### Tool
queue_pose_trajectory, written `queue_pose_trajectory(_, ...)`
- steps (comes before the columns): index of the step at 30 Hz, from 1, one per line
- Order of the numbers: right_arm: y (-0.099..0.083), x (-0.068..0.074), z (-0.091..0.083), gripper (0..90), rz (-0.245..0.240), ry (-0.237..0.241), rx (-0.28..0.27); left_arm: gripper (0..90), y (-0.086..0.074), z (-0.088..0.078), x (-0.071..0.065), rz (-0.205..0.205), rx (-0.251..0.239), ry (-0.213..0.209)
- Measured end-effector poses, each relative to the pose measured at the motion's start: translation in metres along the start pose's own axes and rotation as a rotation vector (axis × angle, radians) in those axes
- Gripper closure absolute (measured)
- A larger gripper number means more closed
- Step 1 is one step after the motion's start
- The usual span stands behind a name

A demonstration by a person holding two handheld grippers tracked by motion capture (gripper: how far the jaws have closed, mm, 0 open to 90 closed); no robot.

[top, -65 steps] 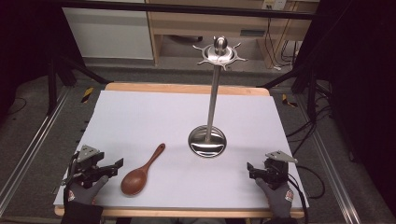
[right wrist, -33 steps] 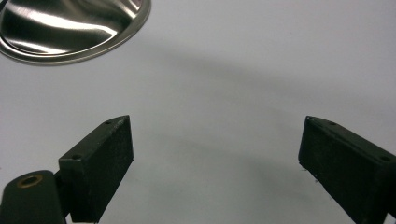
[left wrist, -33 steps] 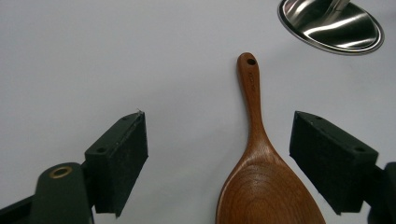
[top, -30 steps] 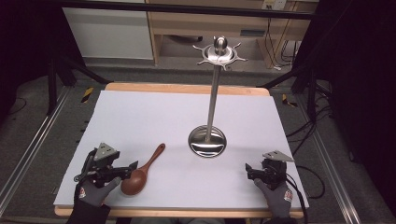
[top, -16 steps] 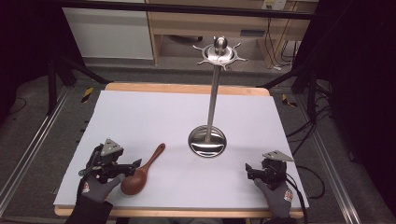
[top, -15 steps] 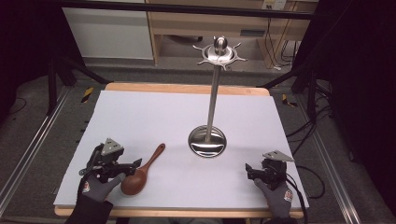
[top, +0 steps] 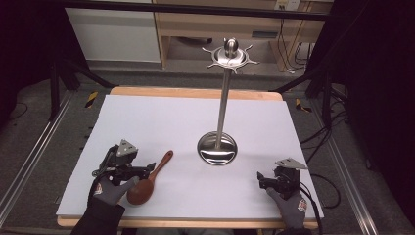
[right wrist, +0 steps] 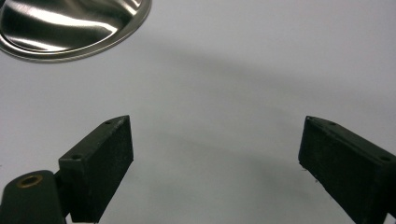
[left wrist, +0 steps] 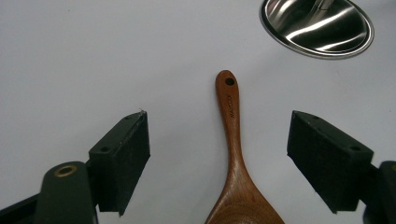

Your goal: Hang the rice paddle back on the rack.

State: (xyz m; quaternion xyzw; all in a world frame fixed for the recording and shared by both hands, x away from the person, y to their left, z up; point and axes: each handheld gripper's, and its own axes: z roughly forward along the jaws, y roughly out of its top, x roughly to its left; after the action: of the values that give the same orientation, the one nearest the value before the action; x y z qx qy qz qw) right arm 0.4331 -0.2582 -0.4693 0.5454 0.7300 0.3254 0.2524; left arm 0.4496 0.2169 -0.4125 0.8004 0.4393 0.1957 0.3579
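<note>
At lower left of the high view, the left gripper [top: 131,171] is spread wide astride the wooden spoon [top: 148,180] lying on the desk [top: 161,122]. It should be lowered and closed squarely on the handle. At lower right, the right gripper [top: 269,180] is held open and empty.

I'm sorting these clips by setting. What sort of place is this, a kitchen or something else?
Probably a lab recording station, not a kitchen: a white-covered table between dark frame rails, cables on the floor, and only a wooden spoon and metal utensil stand laid out.

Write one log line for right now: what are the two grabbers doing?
left gripper: open, jaws either side of wooden spoon | right gripper: open, nothing between jaws | steel stand: upright, untouched
</note>
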Motion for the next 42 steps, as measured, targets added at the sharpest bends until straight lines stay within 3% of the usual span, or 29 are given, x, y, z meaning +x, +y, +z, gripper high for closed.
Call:
queue_pose_trajectory(19, 0.000, 0.001, 0.002, 10.4, 0.010, 0.007, 0.016, 21.2, 0.019, 0.011, -0.006, 0.028, 0.025, -0.023)
queue_pose_trajectory(26, 0.000, 0.001, 0.002, 10.4, 0.005, 0.011, 0.018, 21.1, 0.027, 0.016, -0.010, 0.062, 0.066, -0.037)
queue_pose_trajectory(42, 0.000, 0.001, 0.002, 10.4, 0.007, 0.016, 0.024, 21.5, 0.035, 0.028, -0.014, 0.077, 0.119, -0.040)
